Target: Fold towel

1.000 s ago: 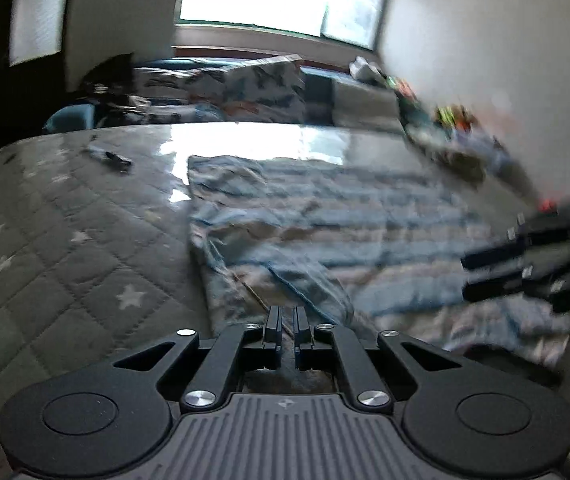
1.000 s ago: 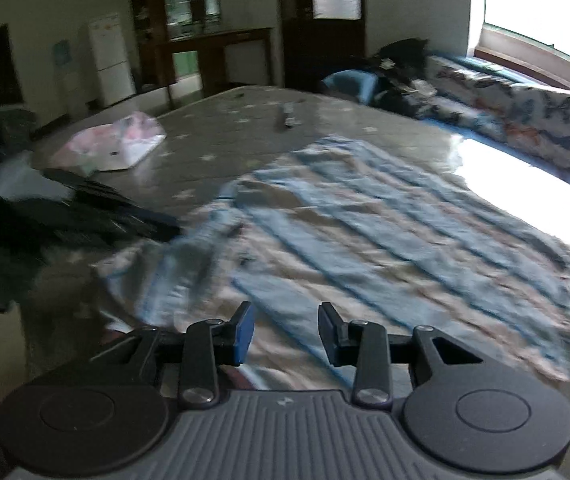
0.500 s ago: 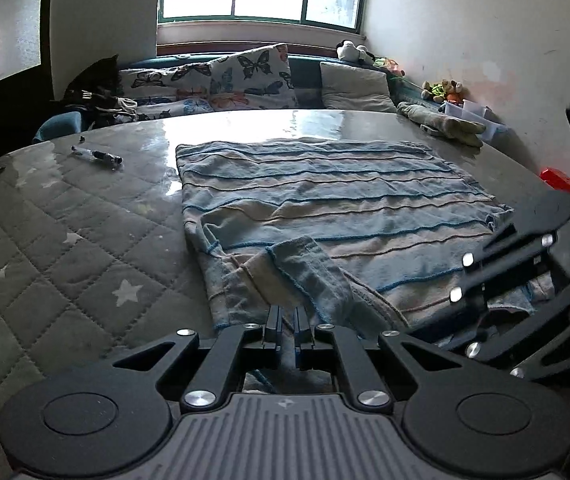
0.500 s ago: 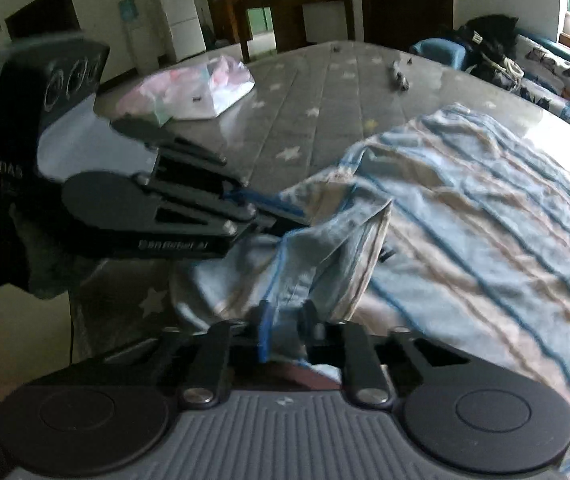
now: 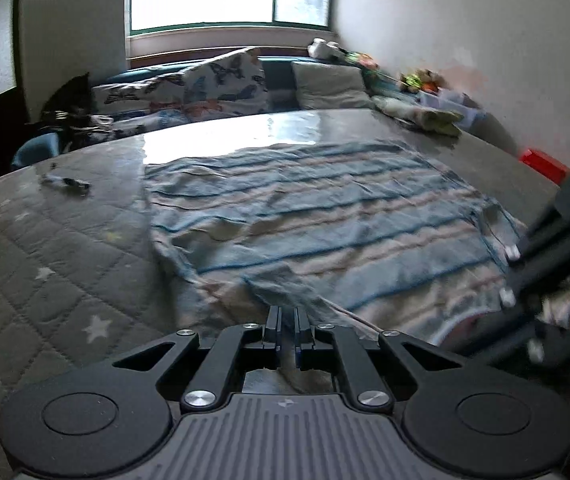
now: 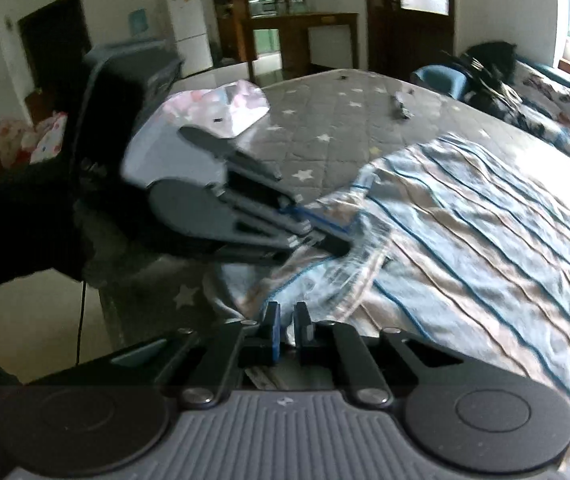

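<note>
Towel: a blue, tan and white striped towel (image 5: 325,216) lies spread over most of the desk (image 5: 65,248), wrinkled, its far edge toward the window and its near edge raised off the surface.
Left claw: the left claw (image 5: 285,320) is clenched on the near left corner of the towel; cloth runs between its two fingers and bunches just ahead of them. In the right wrist view the same claw (image 6: 325,236) shows from the side, pinching a blue-hemmed fold.
Right claw: the right claw (image 6: 288,320) is also clamped, with towel fabric caught between its blue-padded fingers at the near right corner. In the left wrist view it (image 5: 525,272) appears blurred at the right edge, over the towel's right side.
Desk: covered by a grey quilted cloth with white stars, glossy toward the window.
Small dark object: a small dark object (image 5: 67,184) lies on the desk, left of the towel and well apart from it; too blurred to identify.
Pink bundle: a pink and white bundle (image 6: 225,108) sits at the desk's far corner in the right wrist view.
Cushions: butterfly-print cushions (image 5: 221,84) line a bench under the window.
</note>
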Motion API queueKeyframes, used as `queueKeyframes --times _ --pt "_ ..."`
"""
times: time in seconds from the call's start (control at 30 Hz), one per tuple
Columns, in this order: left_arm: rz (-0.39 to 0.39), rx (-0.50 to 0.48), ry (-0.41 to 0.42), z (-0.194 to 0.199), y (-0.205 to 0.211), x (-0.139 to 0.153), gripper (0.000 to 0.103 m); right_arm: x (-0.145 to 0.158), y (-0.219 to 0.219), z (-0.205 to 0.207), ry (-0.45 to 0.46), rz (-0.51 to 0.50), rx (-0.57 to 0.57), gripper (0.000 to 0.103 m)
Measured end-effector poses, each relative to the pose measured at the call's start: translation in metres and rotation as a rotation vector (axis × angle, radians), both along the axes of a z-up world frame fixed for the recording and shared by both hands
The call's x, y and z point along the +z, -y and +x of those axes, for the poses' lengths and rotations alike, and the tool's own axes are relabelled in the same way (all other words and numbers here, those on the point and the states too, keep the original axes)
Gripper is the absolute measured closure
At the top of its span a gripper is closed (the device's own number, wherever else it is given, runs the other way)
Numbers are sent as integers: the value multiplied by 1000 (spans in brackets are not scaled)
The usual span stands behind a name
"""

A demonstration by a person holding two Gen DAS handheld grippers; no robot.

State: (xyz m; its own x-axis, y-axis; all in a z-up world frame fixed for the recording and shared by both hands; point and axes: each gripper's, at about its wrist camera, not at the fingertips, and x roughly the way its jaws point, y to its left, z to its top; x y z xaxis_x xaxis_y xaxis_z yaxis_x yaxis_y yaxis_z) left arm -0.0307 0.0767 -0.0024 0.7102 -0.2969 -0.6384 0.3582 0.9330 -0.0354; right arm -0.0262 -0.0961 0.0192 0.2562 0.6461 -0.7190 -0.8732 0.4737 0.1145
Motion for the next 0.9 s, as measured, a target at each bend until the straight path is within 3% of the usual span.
queueKeyframes --times 0.33,0.37,0.47,0.5,0.63,0.77,0.83,0.9 --pt "2 -77 -27 -41 4 6 93 -4 78 21 -10 -55 -254 89" --pt "6 -88 -19 -46 3 9 90 -5 90 22 -15 -58 -293 88" --pt "28 -123 5 -61 0 17 66 -11 123 20 -45 -65 -394 87" --pt "47 -143 15 -66 1 19 63 -15 133 19 -61 -70 -420 87" --pt "138 -220 28 -80 11 15 63 -20 150 4 -71 -79 -432 85" --pt "193 -271 50 -90 15 12 55 -15 152 -18 -47 -105 -399 74" --pt "232 -292 72 -95 17 10 53 -12 150 -28 -15 -136 -372 74" --pt "275 -312 96 -99 21 5 52 -11 146 -37 18 -164 -338 62"
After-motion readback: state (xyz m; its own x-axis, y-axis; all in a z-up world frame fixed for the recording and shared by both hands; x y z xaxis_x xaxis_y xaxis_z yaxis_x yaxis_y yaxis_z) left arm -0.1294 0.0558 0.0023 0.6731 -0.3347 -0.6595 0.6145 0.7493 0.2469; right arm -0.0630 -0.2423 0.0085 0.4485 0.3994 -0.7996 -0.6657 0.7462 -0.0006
